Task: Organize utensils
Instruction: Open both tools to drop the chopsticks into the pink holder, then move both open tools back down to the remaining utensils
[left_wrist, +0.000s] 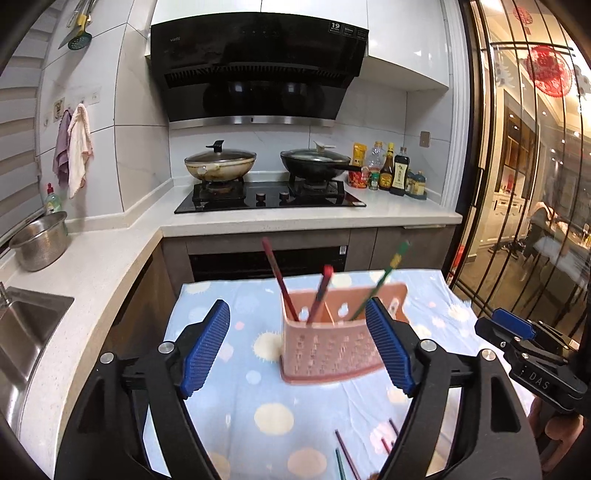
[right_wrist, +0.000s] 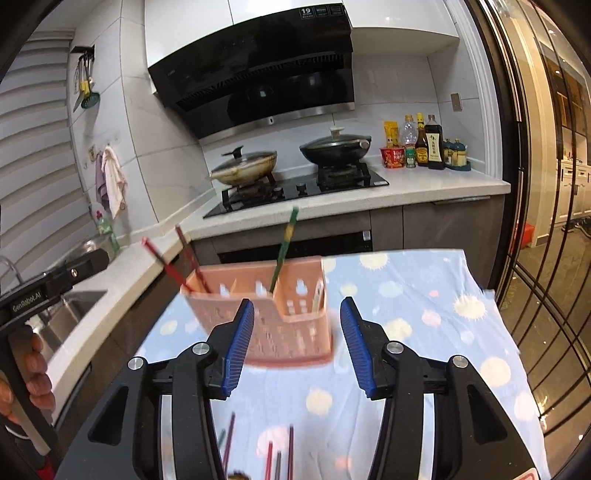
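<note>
Centrally, pink utensil holder (left_wrist: 328, 332) on cloth-covered worktop (left_wrist: 236, 406), red chopsticks (left_wrist: 280, 280) and green chopstick (left_wrist: 384, 277) standing inside. Left tool (left_wrist: 299, 350) and right tool (right_wrist: 297, 343) both open, empty. Loose chopsticks (right_wrist: 280, 454) lower frame.

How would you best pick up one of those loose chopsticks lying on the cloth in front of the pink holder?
Grip a loose chopstick across its thin shaft, near mid-length, coming down from above with the right tongs, which are open and empty. They lie flat on the cloth, pointing roughly toward the pink holder, so the tongs should probably close crosswise. The sticks lie close together, so single one out.
</note>
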